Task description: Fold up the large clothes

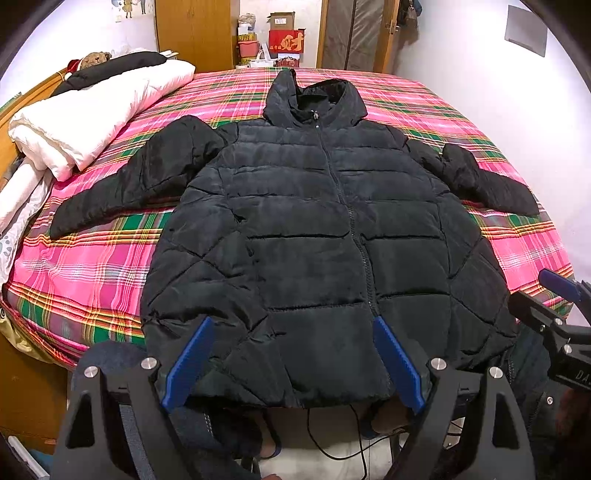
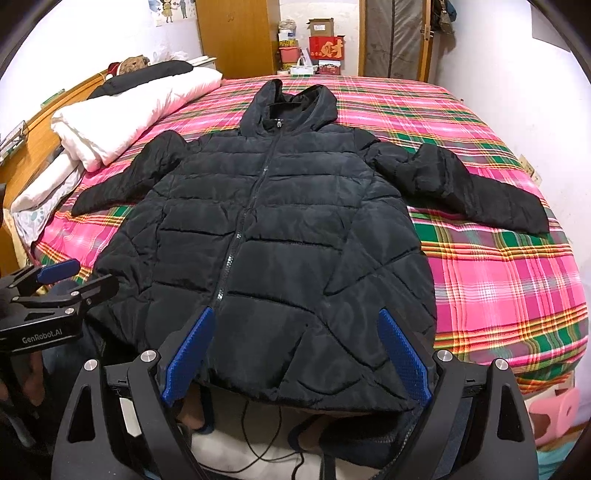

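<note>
Bed: a pink, green and yellow plaid sheet [image 1: 424, 110] is spread across it.
Bedding: white quilts [image 1: 92, 114] are folded at 10 o'clock.
Wardrobe: a wooden cabinet [image 1: 195, 33] is seen at 11 o'clock.
Boxes: cartons and a red box [image 1: 286, 42] are stacked at 12 o'clock.
Walls: white paint [image 2: 491, 55] is seen at 2 o'clock.

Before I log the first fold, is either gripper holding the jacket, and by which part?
Nothing is held. The left gripper and right gripper hang over the black jacket's hem, jaws open.
</note>
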{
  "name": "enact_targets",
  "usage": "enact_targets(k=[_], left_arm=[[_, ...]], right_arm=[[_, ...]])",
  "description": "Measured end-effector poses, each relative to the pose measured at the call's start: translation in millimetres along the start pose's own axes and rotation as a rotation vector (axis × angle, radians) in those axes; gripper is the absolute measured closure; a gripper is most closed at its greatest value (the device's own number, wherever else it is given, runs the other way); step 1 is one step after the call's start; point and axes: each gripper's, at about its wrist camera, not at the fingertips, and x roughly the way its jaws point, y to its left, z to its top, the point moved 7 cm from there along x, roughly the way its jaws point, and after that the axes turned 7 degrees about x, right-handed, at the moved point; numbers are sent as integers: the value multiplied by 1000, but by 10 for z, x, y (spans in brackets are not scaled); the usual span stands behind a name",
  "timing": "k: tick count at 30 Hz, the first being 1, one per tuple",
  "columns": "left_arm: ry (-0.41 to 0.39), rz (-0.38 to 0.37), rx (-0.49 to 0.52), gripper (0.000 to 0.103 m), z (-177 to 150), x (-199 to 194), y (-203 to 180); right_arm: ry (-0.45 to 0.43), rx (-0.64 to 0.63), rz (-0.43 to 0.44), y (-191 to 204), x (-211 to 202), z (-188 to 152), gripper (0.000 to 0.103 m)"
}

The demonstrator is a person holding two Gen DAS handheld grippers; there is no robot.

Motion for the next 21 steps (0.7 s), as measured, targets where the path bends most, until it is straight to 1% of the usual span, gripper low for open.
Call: enact_targets(k=[5,11,15,16,17,21], left_arm=[[4,-14,-21,14,44,92,101],[16,-20,-91,14,148,287,395],[-3,-8,-147,15,266,407,723],[-8,-1,-161,17,299,438,822],[-12,6,-174,22,334,469,923],[-13,29,-240,26,458,630,1329]], right_arm=[[17,-10,16,68,108,72,13],[30,-66,17,215,288,214,13],[29,-92,25,321,438,360,13],[29,-95,26,339,478,401,13],[27,-95,29,364,530,458,13],[29,-92,44,423,714,632,13]])
